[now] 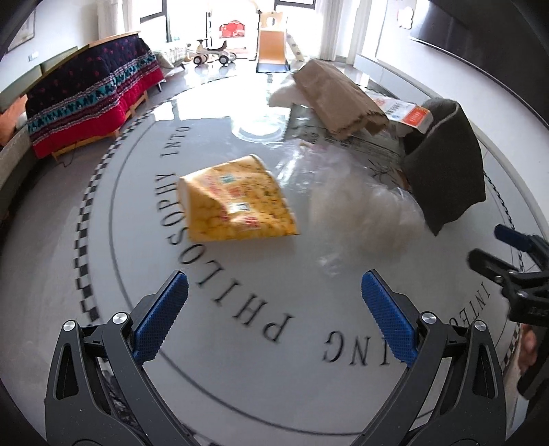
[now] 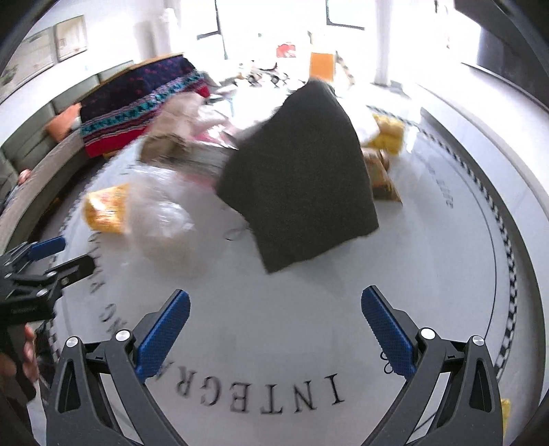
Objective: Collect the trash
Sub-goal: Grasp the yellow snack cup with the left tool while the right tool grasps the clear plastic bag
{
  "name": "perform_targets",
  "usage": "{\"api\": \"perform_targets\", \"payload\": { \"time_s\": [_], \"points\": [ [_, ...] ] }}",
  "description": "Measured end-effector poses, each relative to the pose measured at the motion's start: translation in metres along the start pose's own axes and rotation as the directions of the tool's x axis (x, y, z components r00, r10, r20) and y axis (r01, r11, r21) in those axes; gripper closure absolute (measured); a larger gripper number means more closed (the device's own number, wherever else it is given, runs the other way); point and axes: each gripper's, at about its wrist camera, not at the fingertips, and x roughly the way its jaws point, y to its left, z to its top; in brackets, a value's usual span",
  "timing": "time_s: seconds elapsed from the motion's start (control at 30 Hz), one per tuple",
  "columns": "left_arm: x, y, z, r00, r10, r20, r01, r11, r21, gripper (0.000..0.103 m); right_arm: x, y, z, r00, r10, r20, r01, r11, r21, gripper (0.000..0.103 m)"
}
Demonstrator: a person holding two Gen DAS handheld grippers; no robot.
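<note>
Floor (image 1: 240, 394): glossy grey, ringed with printed lettering.
Far windows (image 1: 192, 20): blazing daylight.
Left sofa (image 1: 20, 103): draped in patterned blanket (image 1: 92, 89).

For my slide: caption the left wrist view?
Open left gripper faces a yellow snack bag on the round table.

Trash items on the table ahead of me

A crumpled yellow snack bag (image 1: 236, 202) lies flat, centre. Just right of it sits a clear plastic bag (image 1: 360, 209), bunched. Behind, a brown paper bag (image 1: 336, 99) lies tilted beside an orange-and-white carton (image 1: 408, 115). A dark grey felt bag (image 1: 446, 164) stands upright at right.
</note>
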Motion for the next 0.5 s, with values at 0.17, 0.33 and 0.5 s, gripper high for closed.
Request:
{"api": "perform_targets", "payload": {
  "time_s": [0.17,0.33,0.5],
  "points": [
    [0.001,0.020,0.007,1.000,0.018,-0.006,-0.019,0.999,-0.037,0.005,-0.015,0.013,0.016,0.999,0.046,0.028,-0.045,0.999,-0.030,0.008],
    [0.000,0.034,0.012,0.999,0.034,-0.001,-0.034,0.999,-0.040,0.005,-0.012,0.058,0.030,0.992,0.125,0.020,-0.120,0.981,-0.154,0.009],
    [0.004,0.044,0.013,1.000,0.014,-0.025,-0.015,0.999,-0.033,0.005,0.031,0.093,0.043,0.991,0.130,-0.044,-0.136,0.965,-0.226,0.019]
  ]
}}
